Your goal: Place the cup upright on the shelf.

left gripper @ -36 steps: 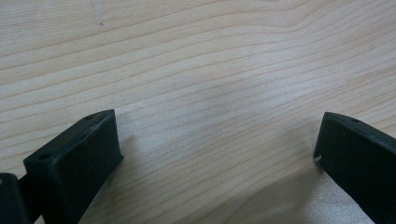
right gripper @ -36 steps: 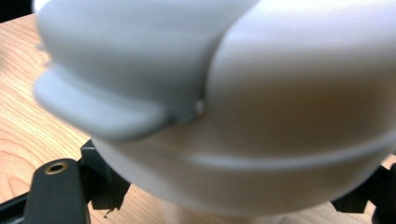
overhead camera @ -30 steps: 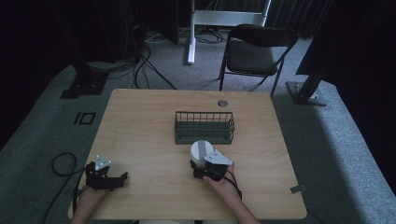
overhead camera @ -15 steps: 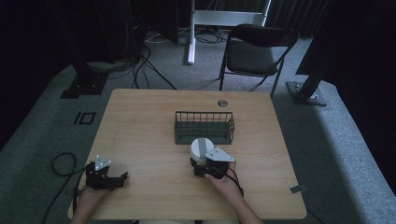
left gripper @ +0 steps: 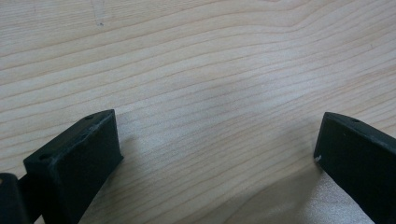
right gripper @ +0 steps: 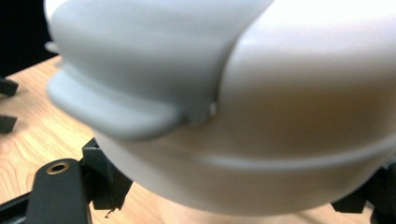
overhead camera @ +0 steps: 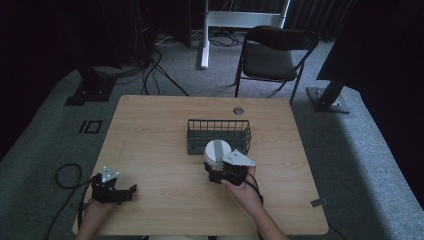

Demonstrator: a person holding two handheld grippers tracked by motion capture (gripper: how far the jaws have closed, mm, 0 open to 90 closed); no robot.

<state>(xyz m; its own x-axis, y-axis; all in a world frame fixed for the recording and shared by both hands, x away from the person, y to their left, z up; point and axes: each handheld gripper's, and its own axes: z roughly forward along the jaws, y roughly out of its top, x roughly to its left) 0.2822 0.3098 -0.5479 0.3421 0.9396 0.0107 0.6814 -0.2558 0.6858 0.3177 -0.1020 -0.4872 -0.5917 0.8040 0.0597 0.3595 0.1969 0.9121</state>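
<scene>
Jaws of right gripper (overhead camera: 220, 170) pinch white lidded bowl (overhead camera: 217, 151) just short of wire basket (overhead camera: 218, 135) at 12 o'clock, drop-in pending; left gripper (overhead camera: 131, 190) spread, idle on tabletop (overhead camera: 150, 130).

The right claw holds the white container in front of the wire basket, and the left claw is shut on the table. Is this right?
Not quite. The left claw is open: the left gripper view shows its jaws wide apart over bare table. The right claw does hold the white container before the wire basket.
</scene>
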